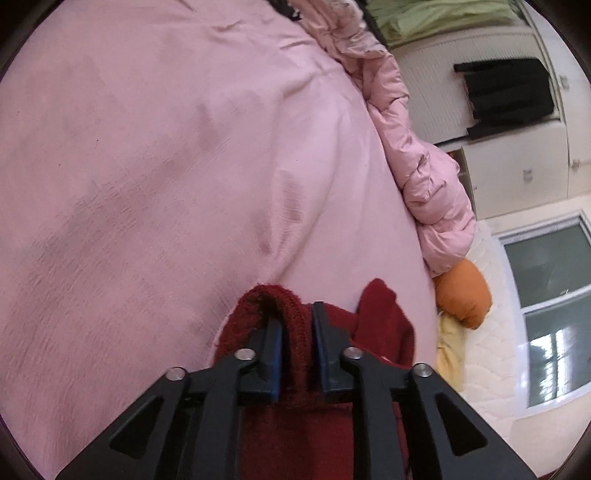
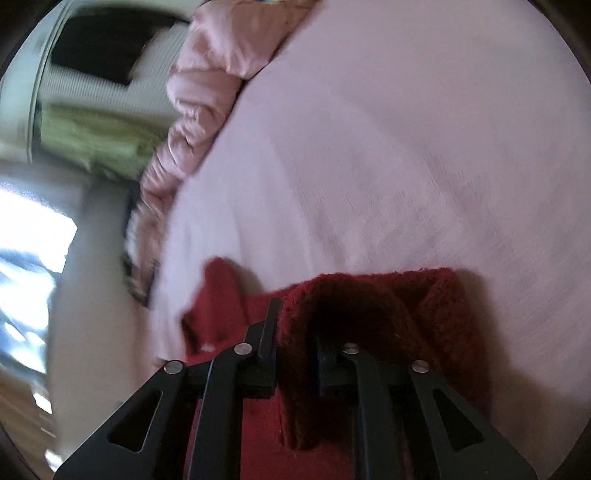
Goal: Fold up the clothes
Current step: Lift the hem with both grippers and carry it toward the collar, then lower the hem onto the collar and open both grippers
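Observation:
A dark red knitted garment (image 1: 380, 314) lies on the pink bed sheet (image 1: 184, 147) at the lower middle of both wrist views. My left gripper (image 1: 297, 317) has a ribbed edge of it between its blue pads, with the jaws only slightly apart and the knit filling the gap. My right gripper (image 2: 297, 321) holds another part of the red garment (image 2: 406, 295). A thick fold drapes over its right finger and hides that tip. The right wrist view is blurred.
A crumpled pink quilt (image 1: 432, 177) runs along the bed's far edge and also shows as the pink quilt (image 2: 199, 92). Beyond it are an orange cushion (image 1: 461, 295), a window (image 1: 546, 295), white cupboards with a black garment (image 1: 506, 92) and green fabric (image 1: 443, 14).

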Action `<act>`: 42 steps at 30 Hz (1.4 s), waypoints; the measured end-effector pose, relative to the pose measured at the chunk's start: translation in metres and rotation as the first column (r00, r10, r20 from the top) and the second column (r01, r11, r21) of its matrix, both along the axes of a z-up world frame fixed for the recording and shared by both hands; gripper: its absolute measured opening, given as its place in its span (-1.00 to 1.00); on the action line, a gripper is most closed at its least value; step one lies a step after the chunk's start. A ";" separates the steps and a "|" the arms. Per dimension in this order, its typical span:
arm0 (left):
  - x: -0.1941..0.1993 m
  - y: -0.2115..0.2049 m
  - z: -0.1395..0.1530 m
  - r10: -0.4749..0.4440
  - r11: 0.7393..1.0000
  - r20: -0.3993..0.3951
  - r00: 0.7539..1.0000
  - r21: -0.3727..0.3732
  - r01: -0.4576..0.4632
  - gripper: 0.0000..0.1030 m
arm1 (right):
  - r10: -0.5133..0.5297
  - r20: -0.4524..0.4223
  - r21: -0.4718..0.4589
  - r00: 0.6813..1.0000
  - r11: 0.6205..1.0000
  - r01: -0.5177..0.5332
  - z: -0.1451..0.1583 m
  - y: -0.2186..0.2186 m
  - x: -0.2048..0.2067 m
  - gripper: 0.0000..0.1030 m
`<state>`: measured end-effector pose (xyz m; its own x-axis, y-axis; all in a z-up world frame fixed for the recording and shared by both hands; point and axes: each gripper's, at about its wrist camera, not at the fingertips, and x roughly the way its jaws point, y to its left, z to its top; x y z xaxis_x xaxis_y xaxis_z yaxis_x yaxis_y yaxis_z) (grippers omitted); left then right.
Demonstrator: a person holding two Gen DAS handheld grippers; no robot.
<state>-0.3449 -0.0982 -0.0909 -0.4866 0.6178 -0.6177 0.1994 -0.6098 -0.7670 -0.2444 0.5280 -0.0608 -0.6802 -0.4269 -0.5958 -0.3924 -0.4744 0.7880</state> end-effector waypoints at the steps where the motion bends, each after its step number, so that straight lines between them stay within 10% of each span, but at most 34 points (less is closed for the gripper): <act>1: 0.001 0.000 0.006 0.003 1.000 0.000 1.000 0.005 -0.003 -0.44 | -0.027 -0.007 -0.082 1.000 0.996 0.026 -0.001 0.007 0.004 -0.66; 5: 0.012 -0.013 0.048 0.076 0.996 -0.064 0.995 -0.038 -0.079 -0.13 | -0.204 -0.071 -0.459 0.976 0.876 0.150 -0.007 0.030 0.032 -0.23; 7: 0.021 -0.009 0.072 0.053 0.990 -0.118 0.992 -0.124 -0.068 -0.13 | -0.247 -0.077 -0.450 0.966 0.873 0.187 0.001 0.033 0.046 -0.04; 10: 0.043 0.028 0.098 -0.080 0.932 -0.187 0.979 -0.363 0.007 -0.13 | -0.132 -0.109 -0.084 0.985 0.989 0.123 0.043 0.012 0.058 -0.05; 13: 0.077 0.079 0.099 -0.249 0.850 -0.230 0.941 -0.518 0.098 0.03 | 0.031 -0.102 0.248 0.994 0.969 -0.005 0.068 -0.041 0.056 -0.05; 20: 0.119 0.170 0.026 -0.490 0.599 -0.168 0.855 -0.777 0.191 0.33 | 0.333 0.041 0.791 0.942 0.565 -0.235 0.057 -0.181 0.065 -0.05; 22: 0.134 0.169 0.017 -0.492 0.612 -0.272 0.827 -0.784 0.107 0.39 | 0.351 0.123 0.841 0.928 0.459 -0.285 0.029 -0.198 0.067 -0.04; 24: 0.133 0.170 0.020 -0.488 0.605 -0.271 0.830 -0.790 0.098 0.42 | 0.348 0.081 0.871 0.934 0.431 -0.236 0.010 -0.196 0.081 -0.01; 42: 0.131 0.178 0.020 -0.478 0.568 -0.256 0.840 -0.819 0.074 0.49 | 0.340 0.024 0.880 0.940 0.439 -0.181 0.006 -0.198 0.081 0.08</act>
<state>-0.2144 0.0796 -0.0709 -0.6951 0.1705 -0.6984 -0.2899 -0.9555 0.0553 -0.1633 0.3301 -0.0548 -0.7342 0.0761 -0.6747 -0.0551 -0.9971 -0.0525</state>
